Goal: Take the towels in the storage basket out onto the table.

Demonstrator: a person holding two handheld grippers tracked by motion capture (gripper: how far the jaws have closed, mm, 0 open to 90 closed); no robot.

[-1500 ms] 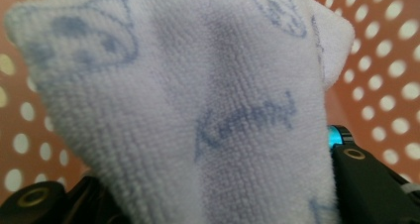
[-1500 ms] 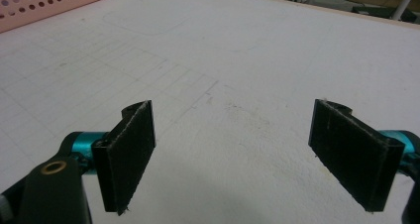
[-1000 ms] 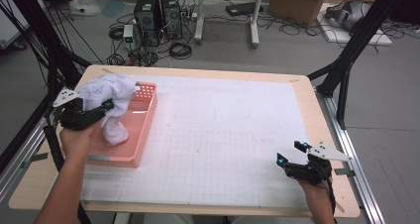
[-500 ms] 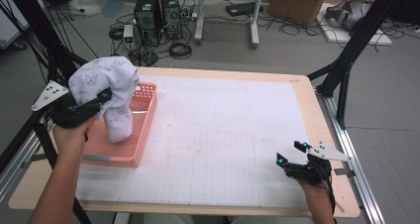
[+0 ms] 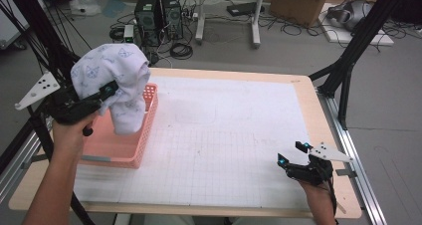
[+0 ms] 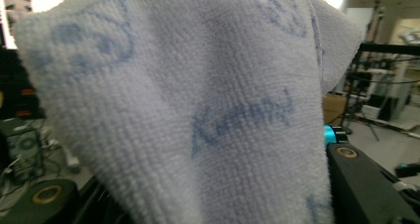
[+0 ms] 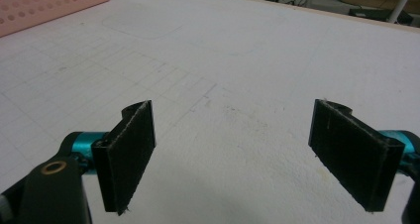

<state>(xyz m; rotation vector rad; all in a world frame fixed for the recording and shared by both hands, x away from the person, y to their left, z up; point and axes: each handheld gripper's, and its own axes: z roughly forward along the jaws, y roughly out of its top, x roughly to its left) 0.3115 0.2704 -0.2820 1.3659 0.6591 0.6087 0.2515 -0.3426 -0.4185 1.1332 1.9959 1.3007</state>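
Observation:
A white towel with pale blue prints [image 5: 117, 80] hangs lifted above the pink perforated basket [image 5: 122, 153] at the table's left edge. My left gripper [image 5: 104, 93] is shut on the towel, which drapes over its jaws and falls toward the basket. Seen from the left gripper view, the towel [image 6: 188, 100] covers almost everything, with black jaw parts at the bottom corners. My right gripper [image 5: 291, 153] rests low over the white gridded mat [image 5: 224, 135] near the front right, open with nothing between its pads [image 7: 131, 149].
The pink basket's corner [image 7: 49, 3] shows far off in the right gripper view. Black frame legs [image 5: 343, 70] stand at the table's right rear. Computers and cables [image 5: 159, 11] lie on the floor beyond the table.
My left gripper has lifted the towel up out of the basket and higher above it. The right gripper has stayed still and open.

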